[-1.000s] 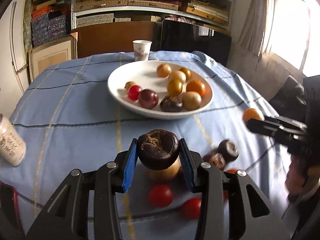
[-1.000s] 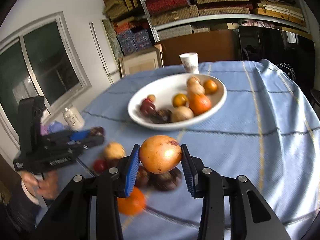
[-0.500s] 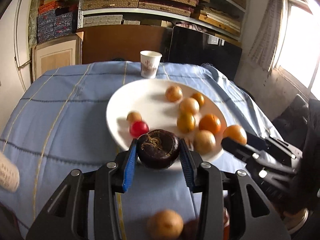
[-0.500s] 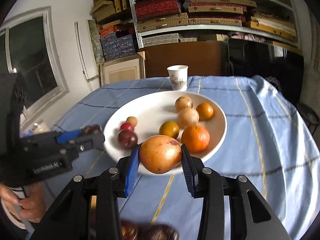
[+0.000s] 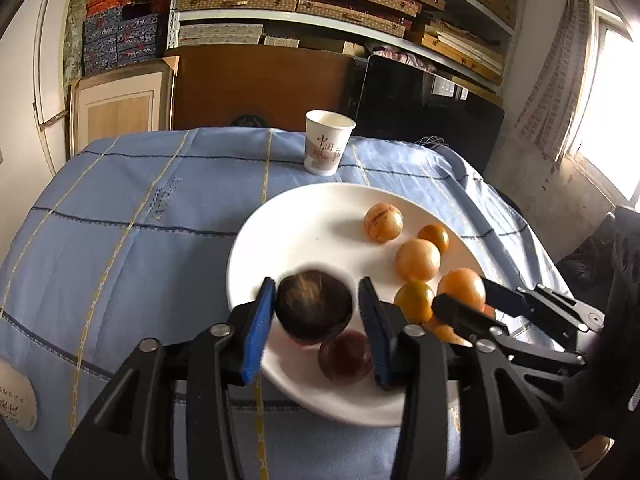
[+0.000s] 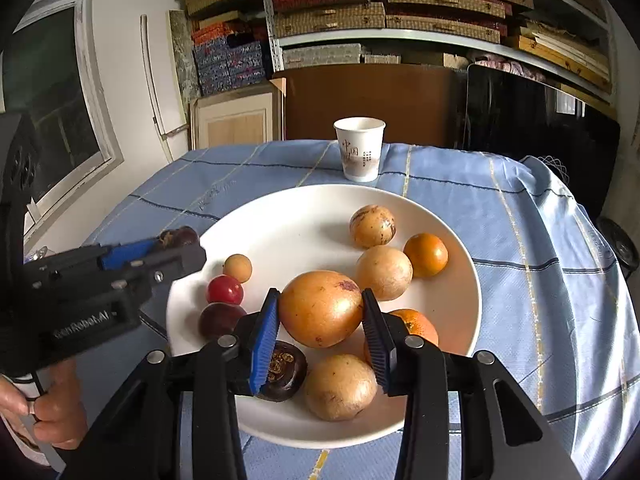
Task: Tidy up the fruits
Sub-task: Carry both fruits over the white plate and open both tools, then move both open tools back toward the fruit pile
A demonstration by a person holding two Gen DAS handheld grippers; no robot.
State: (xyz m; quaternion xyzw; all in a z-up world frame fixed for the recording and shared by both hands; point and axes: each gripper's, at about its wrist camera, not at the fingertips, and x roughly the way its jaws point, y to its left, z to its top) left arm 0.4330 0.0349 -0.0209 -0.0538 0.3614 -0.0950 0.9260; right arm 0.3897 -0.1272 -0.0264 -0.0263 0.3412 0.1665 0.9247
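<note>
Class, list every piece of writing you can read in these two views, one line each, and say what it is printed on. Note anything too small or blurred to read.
"GenRobot.AI": raised lettering on the left gripper body; the first letters are dim.
"中国": red characters on the paper cup.
Small dark print beside those characters on the cup: too small to read.
Dark print on the white bottle at the frame's left edge: too blurred to read.
Faint mark woven into the blue tablecloth: unreadable.

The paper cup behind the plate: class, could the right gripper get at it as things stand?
Probably not yet: the right gripper is clamped on a yellow fruit, and the plate lies before the paper cup.
</note>
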